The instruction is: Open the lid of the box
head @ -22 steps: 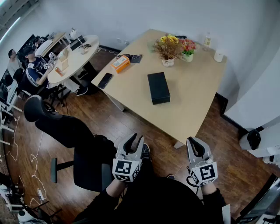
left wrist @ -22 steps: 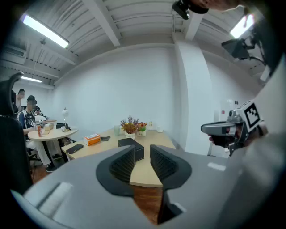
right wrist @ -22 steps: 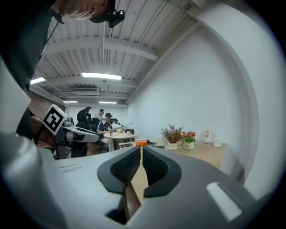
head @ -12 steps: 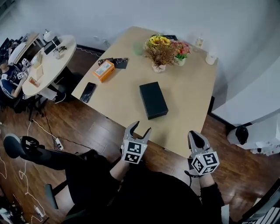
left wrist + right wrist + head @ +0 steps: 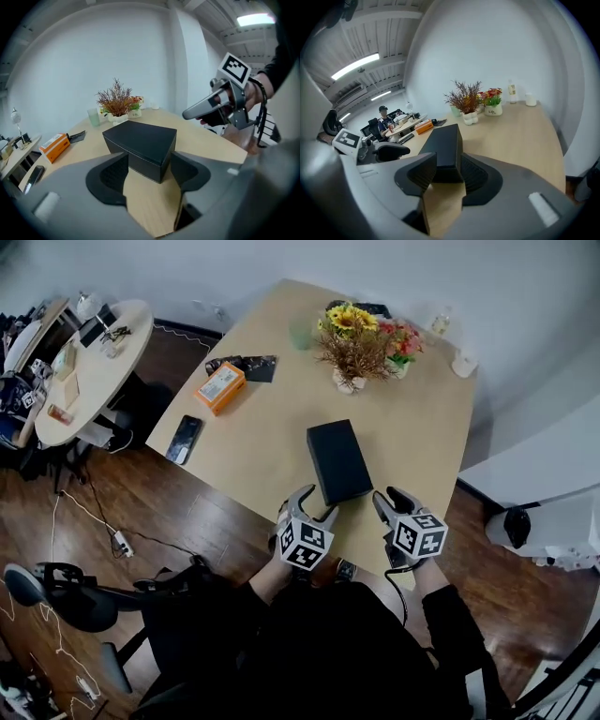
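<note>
Shows whole matte black oblong box (image 5: 338,461), lid shut, in head view only. Reveals ribbed pads (image 5: 112,176) in gripper views, with left gripper (image 5: 149,158) and right gripper (image 5: 447,160) agape, empty.

Box (image 5: 338,461) lies mid-frame on the table (image 5: 422,446), near its lower edge. Flower pots (image 5: 354,352) stand above it. Packet (image 5: 220,387) lies upper left, phone (image 5: 184,439) left. Left gripper (image 5: 316,502) sits just below the box, right gripper (image 5: 389,495) at its lower right.
</note>
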The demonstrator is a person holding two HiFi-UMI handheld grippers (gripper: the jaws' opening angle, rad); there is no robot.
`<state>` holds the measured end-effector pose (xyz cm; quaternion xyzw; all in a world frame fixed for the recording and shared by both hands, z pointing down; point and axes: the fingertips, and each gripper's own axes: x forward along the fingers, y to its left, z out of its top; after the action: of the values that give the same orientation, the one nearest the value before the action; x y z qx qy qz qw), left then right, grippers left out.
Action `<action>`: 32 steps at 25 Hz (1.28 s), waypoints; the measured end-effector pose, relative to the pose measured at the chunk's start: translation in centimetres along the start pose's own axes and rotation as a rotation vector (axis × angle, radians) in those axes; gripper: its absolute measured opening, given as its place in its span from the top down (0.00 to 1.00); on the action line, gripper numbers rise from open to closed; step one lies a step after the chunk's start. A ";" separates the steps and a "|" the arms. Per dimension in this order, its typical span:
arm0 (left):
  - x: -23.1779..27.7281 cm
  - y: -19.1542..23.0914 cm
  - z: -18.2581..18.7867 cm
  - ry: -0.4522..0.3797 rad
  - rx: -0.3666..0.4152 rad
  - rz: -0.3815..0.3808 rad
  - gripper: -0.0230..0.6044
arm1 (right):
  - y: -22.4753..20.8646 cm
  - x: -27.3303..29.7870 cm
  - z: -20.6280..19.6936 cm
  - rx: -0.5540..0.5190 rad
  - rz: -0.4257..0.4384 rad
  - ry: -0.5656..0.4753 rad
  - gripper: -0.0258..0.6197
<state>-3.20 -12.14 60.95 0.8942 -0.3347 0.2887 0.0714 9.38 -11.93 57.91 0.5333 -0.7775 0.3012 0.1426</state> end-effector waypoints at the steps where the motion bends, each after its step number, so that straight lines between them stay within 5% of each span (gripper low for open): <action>1: 0.6 -0.1 -0.1 0.016 0.011 0.002 0.54 | -0.3 1.2 0.2 0.013 0.016 0.014 0.71; 7: 2.7 -1.6 -1.0 0.102 0.085 -0.022 0.54 | -0.4 5.6 -1.1 0.129 0.147 0.133 0.71; 13: 3.3 -1.0 -1.0 0.098 0.059 0.051 0.56 | -0.1 6.1 -1.5 0.139 0.187 0.125 0.71; 16: 3.4 -0.7 -0.8 0.105 0.109 0.073 0.56 | 0.0 6.2 -1.5 0.133 0.196 0.137 0.71; 21: 3.7 -0.8 0.1 0.105 0.359 0.103 0.58 | -0.2 6.3 -1.5 0.174 0.202 0.153 0.71; 22: 3.7 -1.5 0.5 0.085 0.455 0.094 0.59 | 0.1 6.4 -1.6 0.170 0.212 0.165 0.71; 24: 3.9 -4.3 2.0 0.015 0.721 0.066 0.76 | 1.2 6.6 -1.9 0.165 0.236 0.194 0.73; 25: 4.0 -5.2 2.8 -0.005 0.808 0.066 0.75 | 1.6 6.7 -2.0 0.172 0.239 0.204 0.74; 26: 4.0 -5.2 3.4 -0.013 0.804 0.071 0.76 | 1.8 6.8 -2.0 0.183 0.238 0.208 0.75; 27: 3.8 -4.6 3.7 -0.009 0.715 0.075 0.75 | 1.8 6.8 -2.1 0.196 0.238 0.207 0.74; 30: 2.6 -1.2 2.7 0.038 0.345 0.074 0.52 | 1.5 7.0 -2.2 0.222 0.247 0.203 0.71; 32: 2.7 0.4 1.1 0.080 0.222 0.055 0.38 | 1.4 7.0 -2.2 0.220 0.254 0.206 0.70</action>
<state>-1.31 -14.32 61.58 0.8748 -0.3220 0.3612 -0.0227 5.19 -15.40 62.94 0.4095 -0.7824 0.4528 0.1230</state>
